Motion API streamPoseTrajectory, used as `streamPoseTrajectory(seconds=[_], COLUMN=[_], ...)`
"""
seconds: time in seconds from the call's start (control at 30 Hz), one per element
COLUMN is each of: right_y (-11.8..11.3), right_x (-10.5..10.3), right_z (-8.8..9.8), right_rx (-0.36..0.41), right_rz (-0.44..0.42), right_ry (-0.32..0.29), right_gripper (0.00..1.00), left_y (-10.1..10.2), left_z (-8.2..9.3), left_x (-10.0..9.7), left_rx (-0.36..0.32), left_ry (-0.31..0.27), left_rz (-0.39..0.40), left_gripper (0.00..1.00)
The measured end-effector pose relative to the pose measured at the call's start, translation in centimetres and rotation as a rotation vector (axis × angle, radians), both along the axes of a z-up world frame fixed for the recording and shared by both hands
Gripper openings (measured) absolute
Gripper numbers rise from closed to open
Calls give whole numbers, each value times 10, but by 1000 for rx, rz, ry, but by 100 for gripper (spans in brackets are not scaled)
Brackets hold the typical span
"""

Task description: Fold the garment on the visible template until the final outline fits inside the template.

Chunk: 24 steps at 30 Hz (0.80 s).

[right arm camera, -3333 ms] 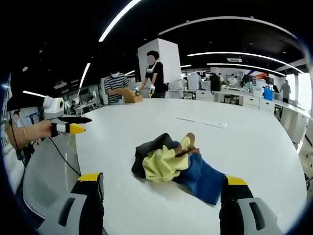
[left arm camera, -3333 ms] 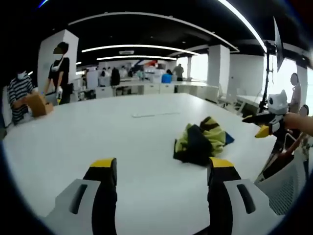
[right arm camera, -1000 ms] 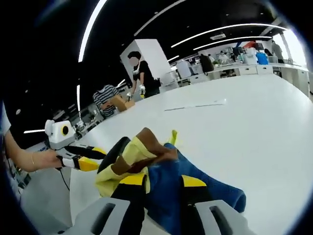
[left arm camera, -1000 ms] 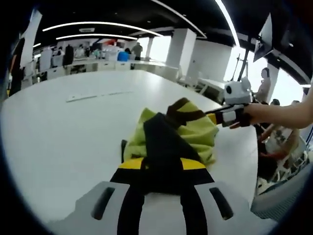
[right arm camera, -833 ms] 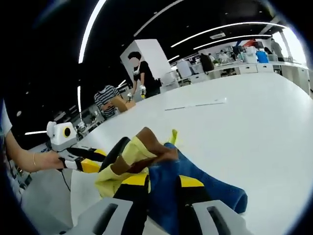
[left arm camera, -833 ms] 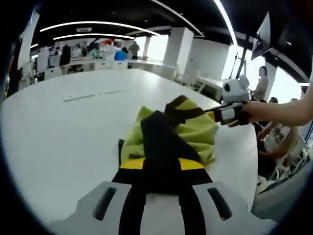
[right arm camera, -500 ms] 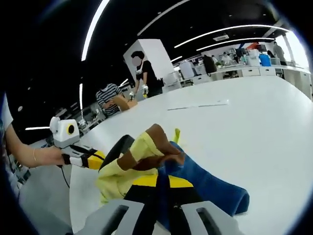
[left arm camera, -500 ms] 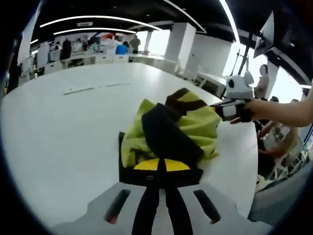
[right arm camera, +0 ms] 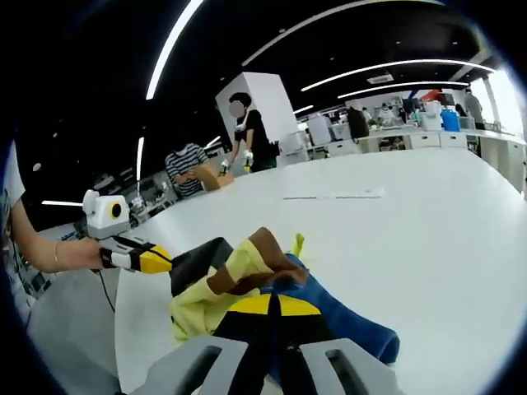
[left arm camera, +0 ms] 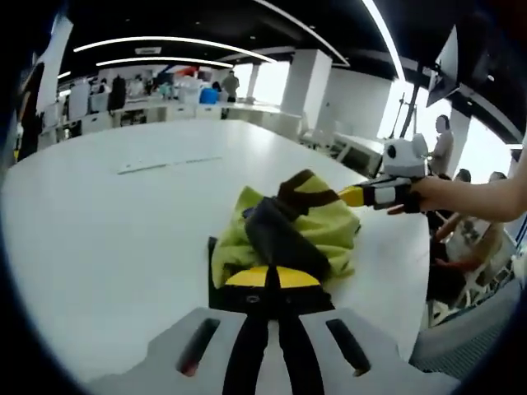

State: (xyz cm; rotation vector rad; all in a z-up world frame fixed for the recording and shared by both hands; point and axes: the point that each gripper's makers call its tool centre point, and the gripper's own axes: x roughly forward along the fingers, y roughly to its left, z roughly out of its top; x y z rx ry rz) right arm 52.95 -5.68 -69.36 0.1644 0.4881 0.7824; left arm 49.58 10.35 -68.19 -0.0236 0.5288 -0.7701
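A crumpled garment [left arm camera: 292, 226] in yellow-green, black and brown lies bunched on the white table [left arm camera: 99, 239]. My left gripper [left arm camera: 272, 284] is shut on its black near edge. The right gripper [left arm camera: 352, 196], held by a hand, reaches the garment's far right side. In the right gripper view the garment [right arm camera: 239, 276] shows yellow, brown and blue folds. My right gripper [right arm camera: 273, 311] is shut on the blue part. The left gripper [right arm camera: 158, 260] comes in from the left, its yellow tip at the black fabric.
A thin pale strip [left arm camera: 169, 164] lies flat farther across the table [right arm camera: 428, 230], also seen as a strip [right arm camera: 333, 196]. Two people [right arm camera: 247, 132] work at a far table. A person [left arm camera: 445, 140] and chairs stand beyond the table's right edge.
Both grippers, open and apart from the garment 3.3 s ago, have closed in on it and shut on its fabric. Over the last second the jaws went from nearly shut to fully shut.
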Motion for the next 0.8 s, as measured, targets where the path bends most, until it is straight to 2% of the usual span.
streamPoseTrajectory(seconds=[0.23,0.4,0.5,0.8], right_y=[-3,-7,-10,-15], right_x=[0,4,9,25], right_z=[14,24,30,48], right_rx=[8,-16,-34,-45], right_rz=[-13,-15,-28,-40], right_ry=[-19,-42,-60,-81], right_gripper=[0,0,0,0], left_y=[6,19,29,53], left_z=[18,39,52,77], left_x=[1,7,13,37], left_rx=[-18,-21,-38,-67], left_ry=[-32,-89,-113,-172], left_rz=[21,56,87,177], left_gripper=[0,0,0,0])
